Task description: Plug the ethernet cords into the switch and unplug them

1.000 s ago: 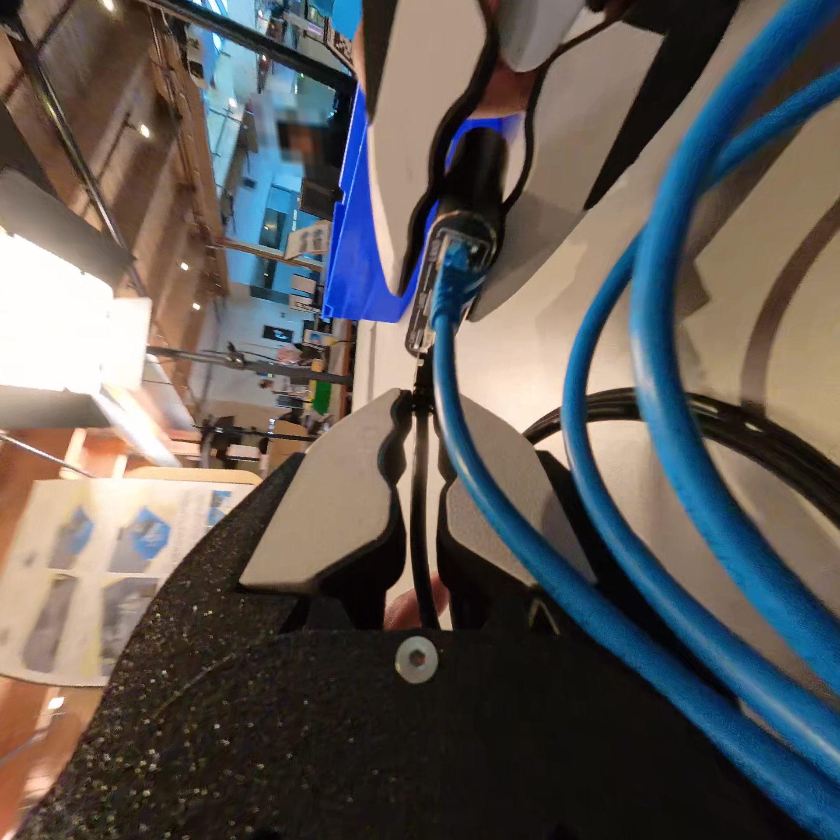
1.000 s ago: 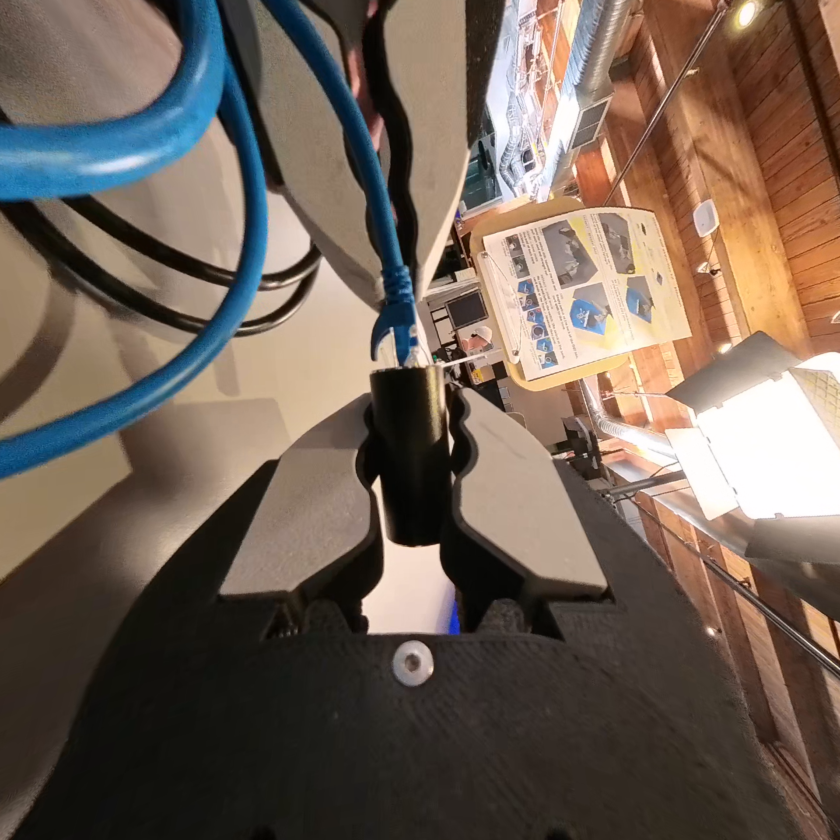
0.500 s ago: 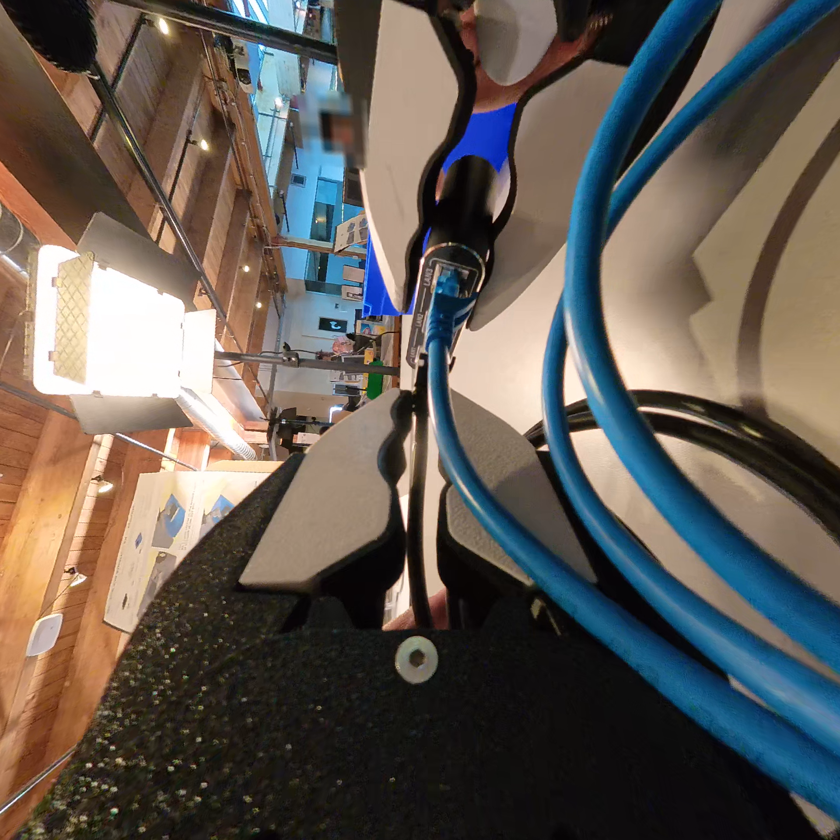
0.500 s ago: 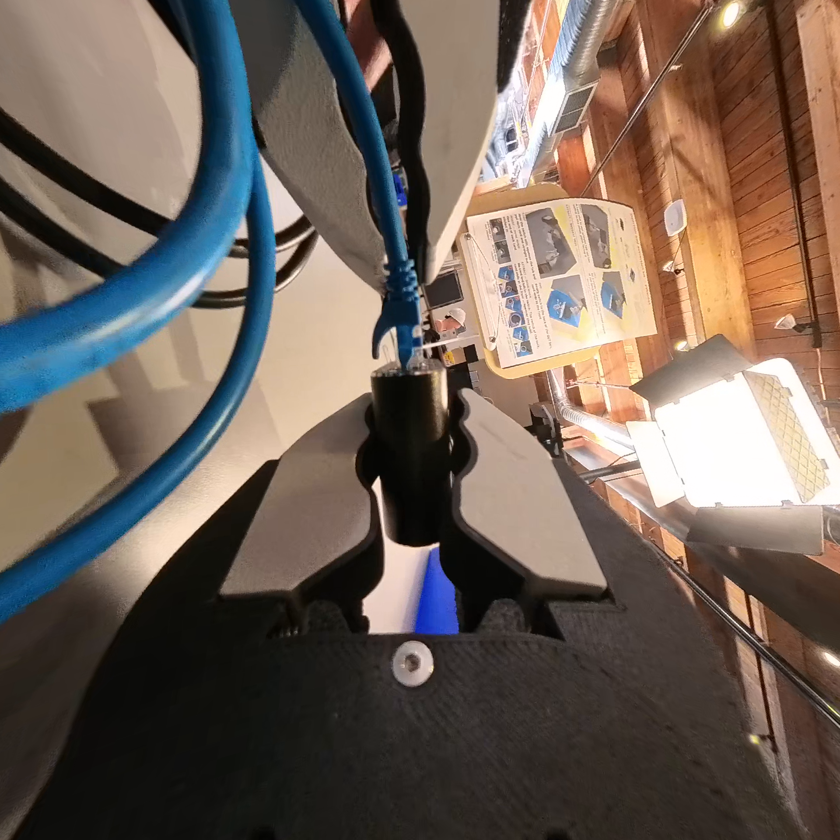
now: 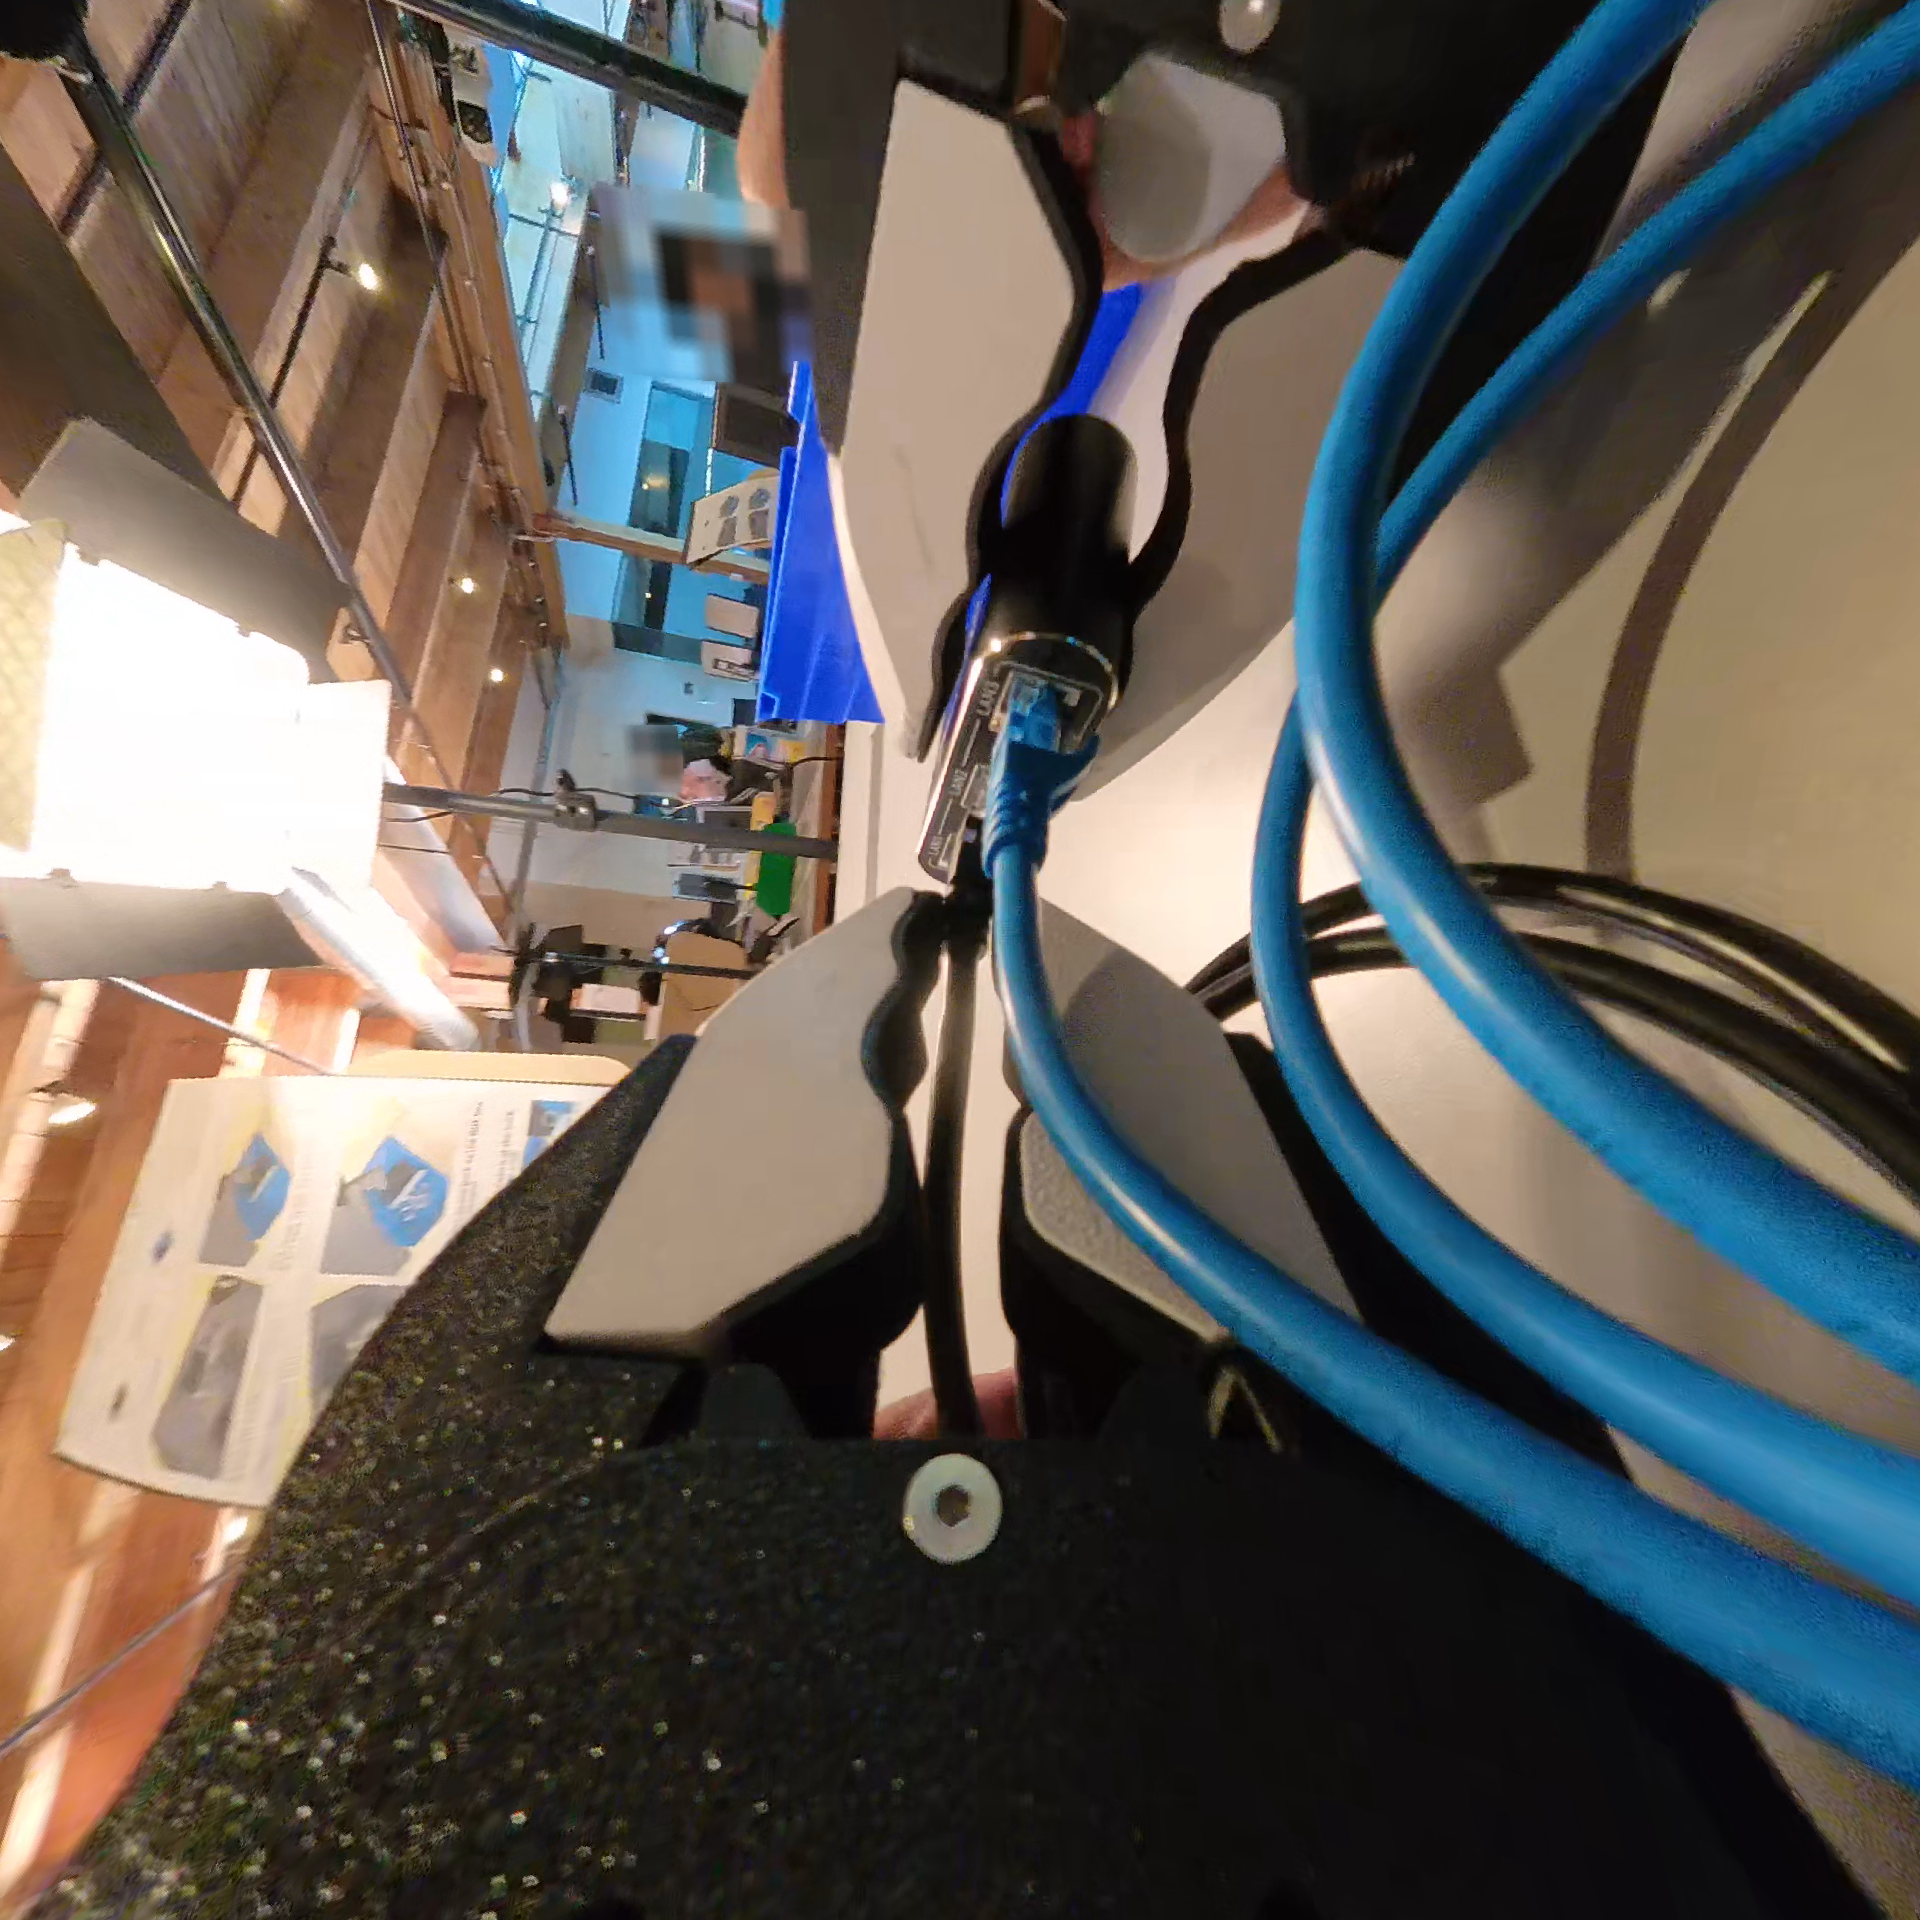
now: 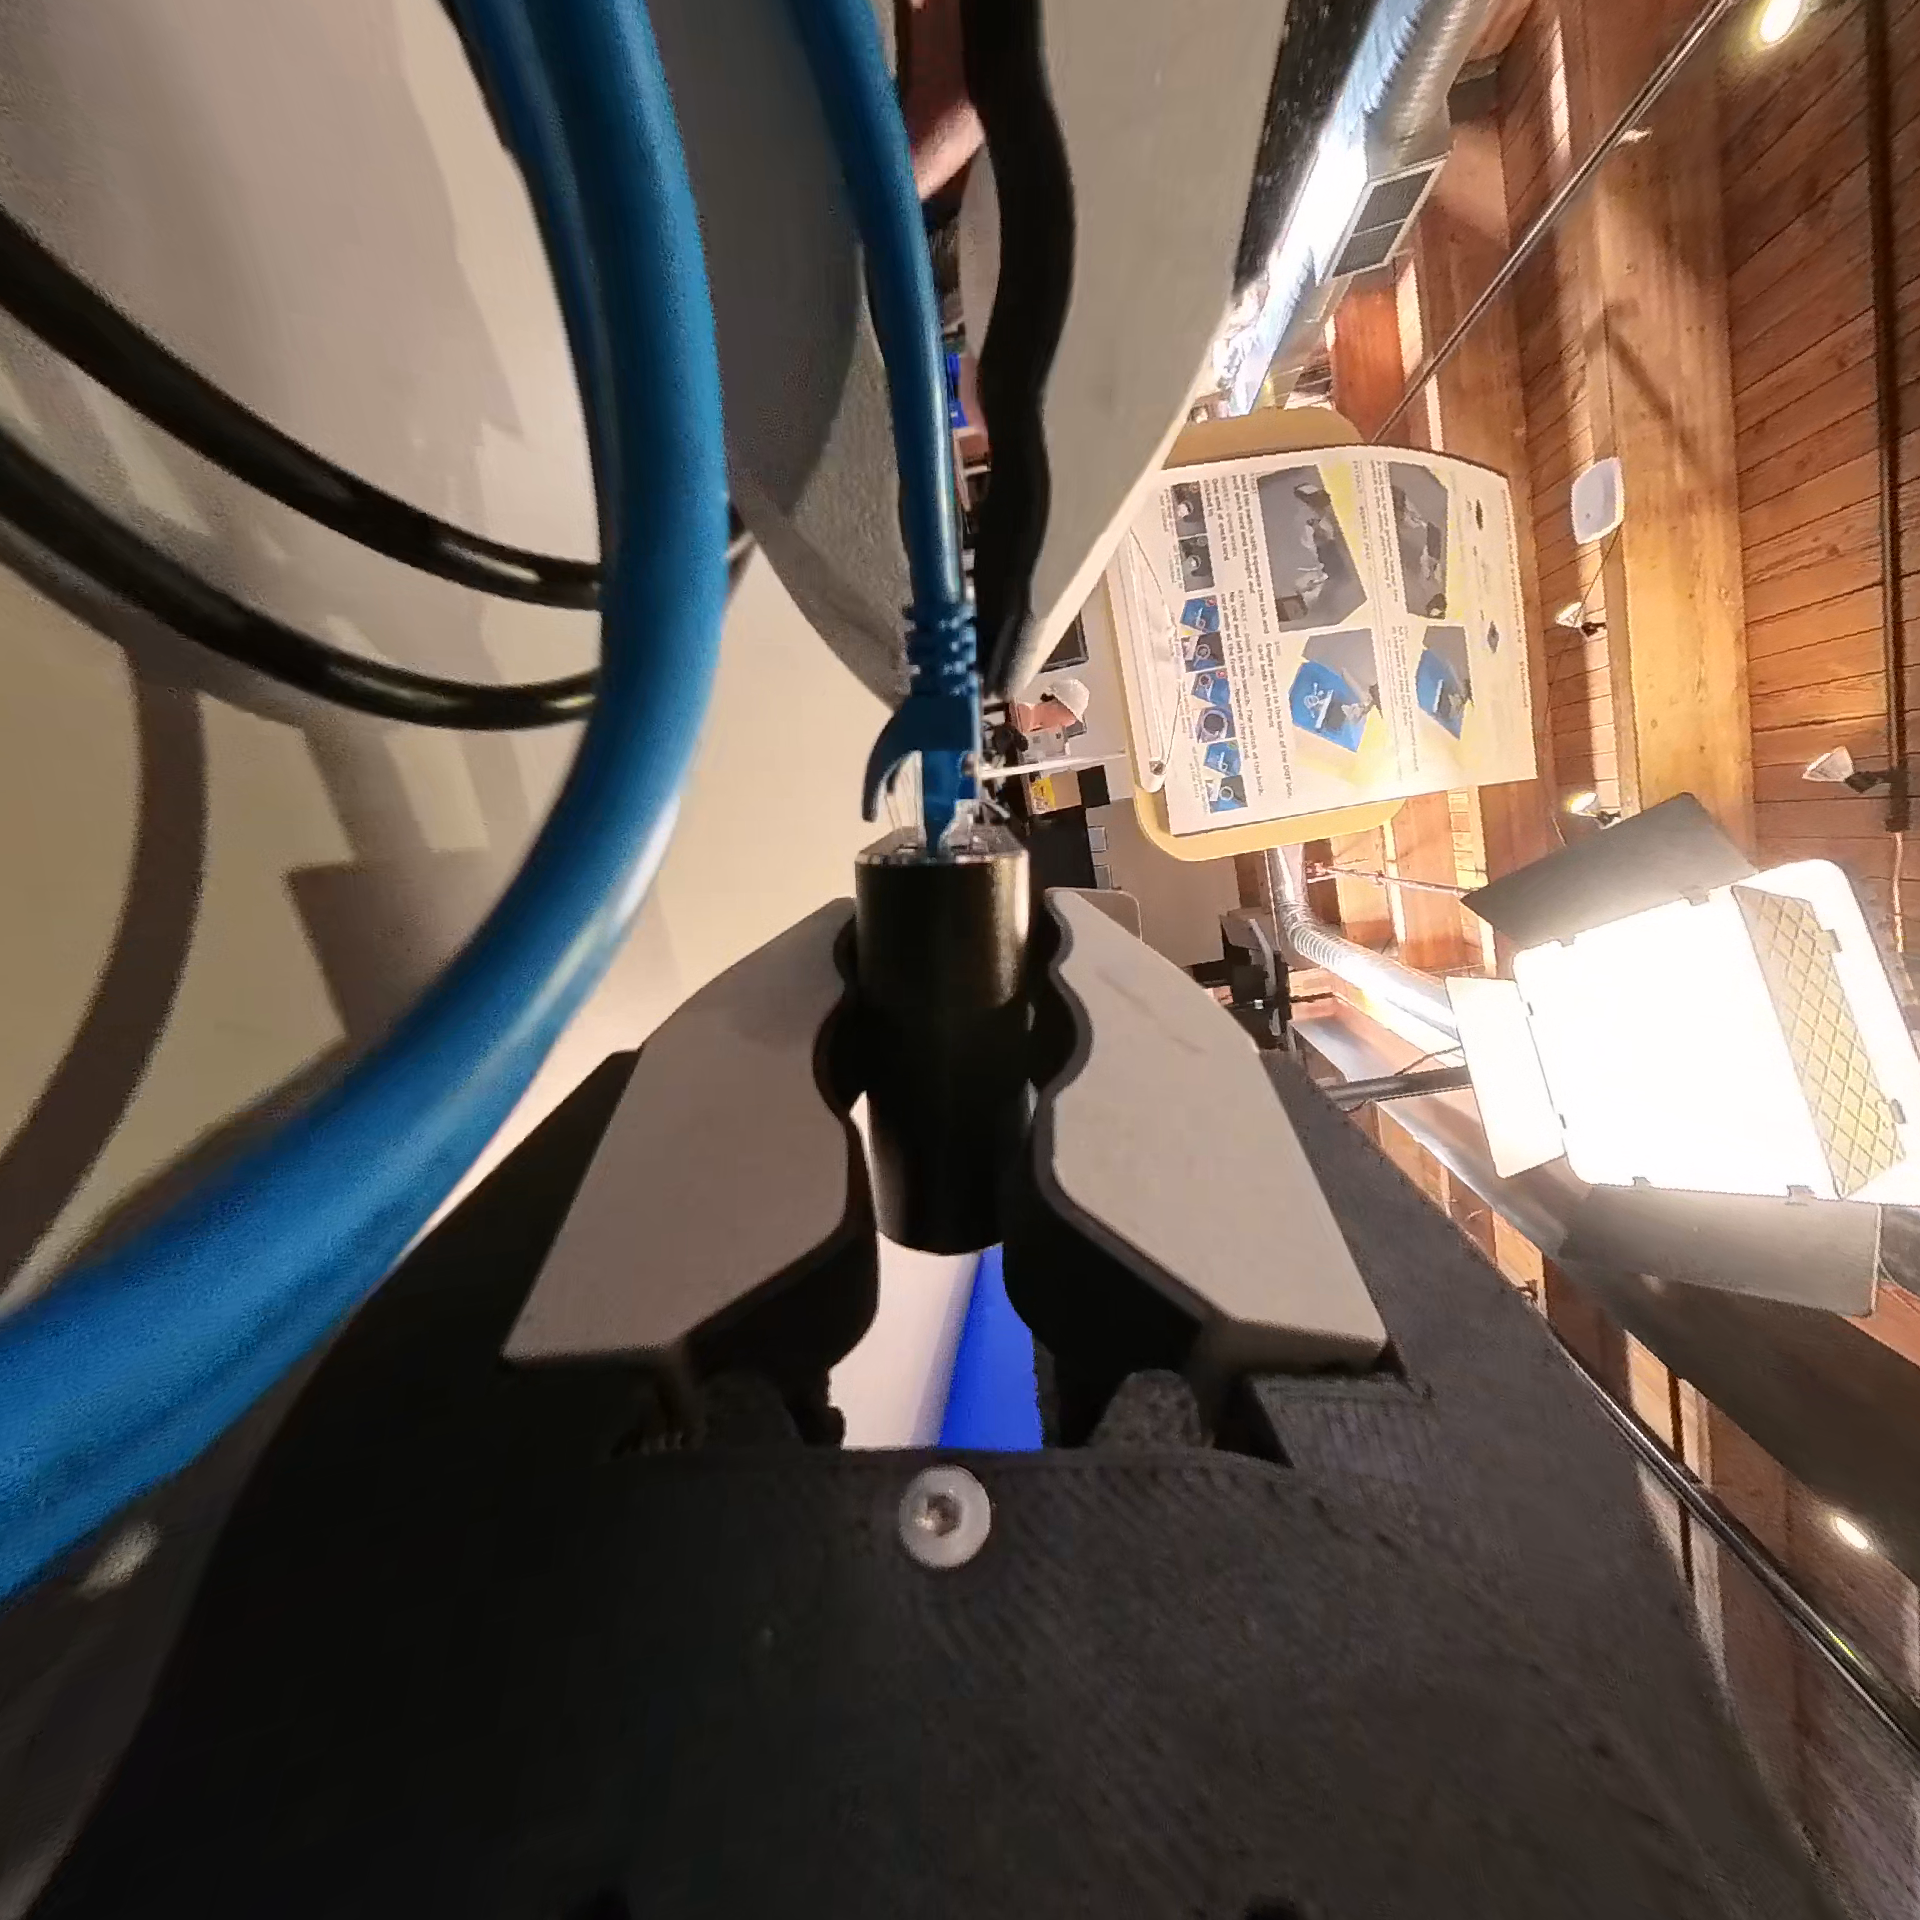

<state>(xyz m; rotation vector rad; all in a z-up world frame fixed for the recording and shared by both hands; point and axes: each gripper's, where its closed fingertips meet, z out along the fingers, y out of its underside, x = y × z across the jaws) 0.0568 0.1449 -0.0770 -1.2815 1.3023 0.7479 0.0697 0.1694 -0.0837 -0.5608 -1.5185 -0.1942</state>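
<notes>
Workshop hall: timber walls [image 6: 1766,312], studio light [image 6: 1683,1029], instruction poster [image 6: 1320,644].

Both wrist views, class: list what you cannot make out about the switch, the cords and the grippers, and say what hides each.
- Left wrist view: the switch body is mostly covered by the right gripper fingers; only its port face shows.
- Left wrist view: where the blue cord and black cord end, cut off by the frame edge.
- Right wrist view: the switch's ports, edge-on and blurred.
- Right wrist view: the left gripper tips, too close, cut off above.

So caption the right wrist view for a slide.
Right tongs clamp the black switch, blue ethernet cord plugged in.
</notes>
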